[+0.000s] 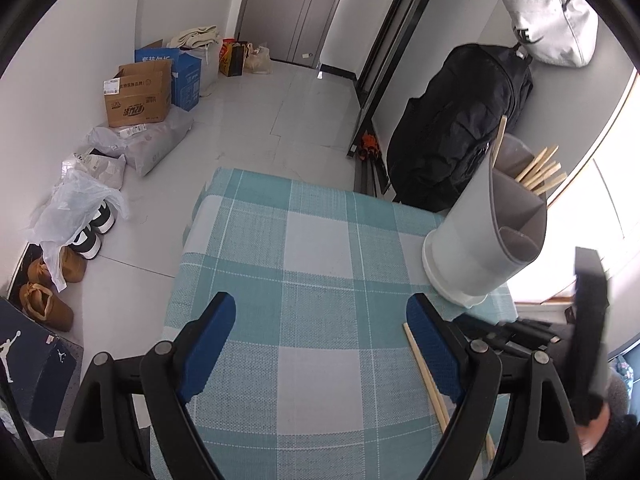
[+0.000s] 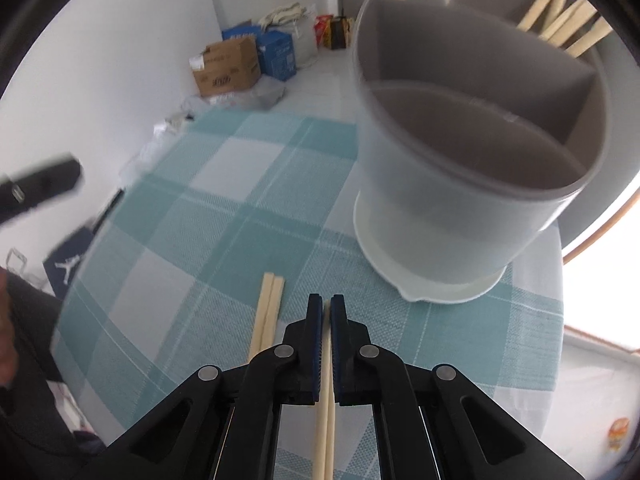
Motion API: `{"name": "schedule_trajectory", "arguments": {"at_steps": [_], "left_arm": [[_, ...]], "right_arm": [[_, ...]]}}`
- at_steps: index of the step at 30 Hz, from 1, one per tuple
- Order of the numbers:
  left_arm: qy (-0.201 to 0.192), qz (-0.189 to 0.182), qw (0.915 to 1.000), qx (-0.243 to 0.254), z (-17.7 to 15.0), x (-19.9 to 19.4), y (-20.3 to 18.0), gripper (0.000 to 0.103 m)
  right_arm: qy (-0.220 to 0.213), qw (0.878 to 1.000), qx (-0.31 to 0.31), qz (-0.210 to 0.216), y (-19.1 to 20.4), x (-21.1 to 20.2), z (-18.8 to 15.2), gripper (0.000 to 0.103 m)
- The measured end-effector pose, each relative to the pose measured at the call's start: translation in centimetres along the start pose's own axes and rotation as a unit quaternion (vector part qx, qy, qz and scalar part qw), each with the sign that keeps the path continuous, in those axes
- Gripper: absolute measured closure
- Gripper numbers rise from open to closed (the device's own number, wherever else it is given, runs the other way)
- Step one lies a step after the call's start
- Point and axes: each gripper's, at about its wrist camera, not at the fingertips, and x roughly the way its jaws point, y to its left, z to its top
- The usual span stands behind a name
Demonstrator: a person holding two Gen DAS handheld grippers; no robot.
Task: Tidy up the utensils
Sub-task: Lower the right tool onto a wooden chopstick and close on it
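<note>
My right gripper (image 2: 326, 304) is shut on a pair of pale wooden chopsticks (image 2: 325, 412) that run back between its blue pads toward the camera. A second pair of chopsticks (image 2: 267, 312) lies on the checked cloth just left of it. The grey divided utensil holder (image 2: 472, 160) stands right in front, with several chopsticks (image 2: 568, 20) in its far compartment. In the left wrist view my left gripper (image 1: 320, 332) is open over bare cloth, the holder (image 1: 480, 240) at its upper right and loose chopsticks (image 1: 424, 376) by its right finger.
The table wears a teal and white checked cloth (image 1: 312, 240). Beyond its far edge the floor holds cardboard boxes (image 1: 138, 94), plastic bags and shoes (image 1: 52, 280). A black bag (image 1: 460, 128) leans against the wall behind the holder.
</note>
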Motion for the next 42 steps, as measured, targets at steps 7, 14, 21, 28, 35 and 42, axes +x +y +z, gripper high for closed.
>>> {"name": "schedule_trajectory", "arguments": {"at_steps": [7, 14, 21, 28, 35, 42], "left_arm": [[0.063, -0.009, 0.9976, 0.027, -1.5, 2.1, -2.5, 0.019], [0.121, -0.002, 0.9905, 0.065, -3.5, 3.8, -5.9, 0.019], [0.157, 0.04, 0.9829, 0.088, -5.0, 5.1, -7.7, 0.019], [0.169, 0.068, 0.9768, 0.113, -6.1, 5.7, -8.6, 0.019], [0.192, 0.099, 0.9704, 0.107, -5.8, 6.1, -9.4, 0.017], [0.189, 0.112, 0.9711, 0.092, -5.1, 6.7, -9.4, 0.017]], "right_arm": [[-0.091, 0.994, 0.047, 0.039, -1.7, -5.6, -0.1, 0.1], [-0.14, 0.986, 0.072, 0.062, -3.2, -9.0, 0.0, 0.1], [-0.171, 0.978, 0.093, 0.072, -5.0, -11.1, -0.8, 0.1], [-0.179, 0.974, 0.112, 0.08, -6.2, -12.5, -1.7, 0.1], [-0.195, 0.97, 0.116, 0.088, -6.8, -13.4, -2.0, 0.1], [-0.197, 0.968, 0.124, 0.098, -7.4, -13.9, -2.3, 0.1]]}}
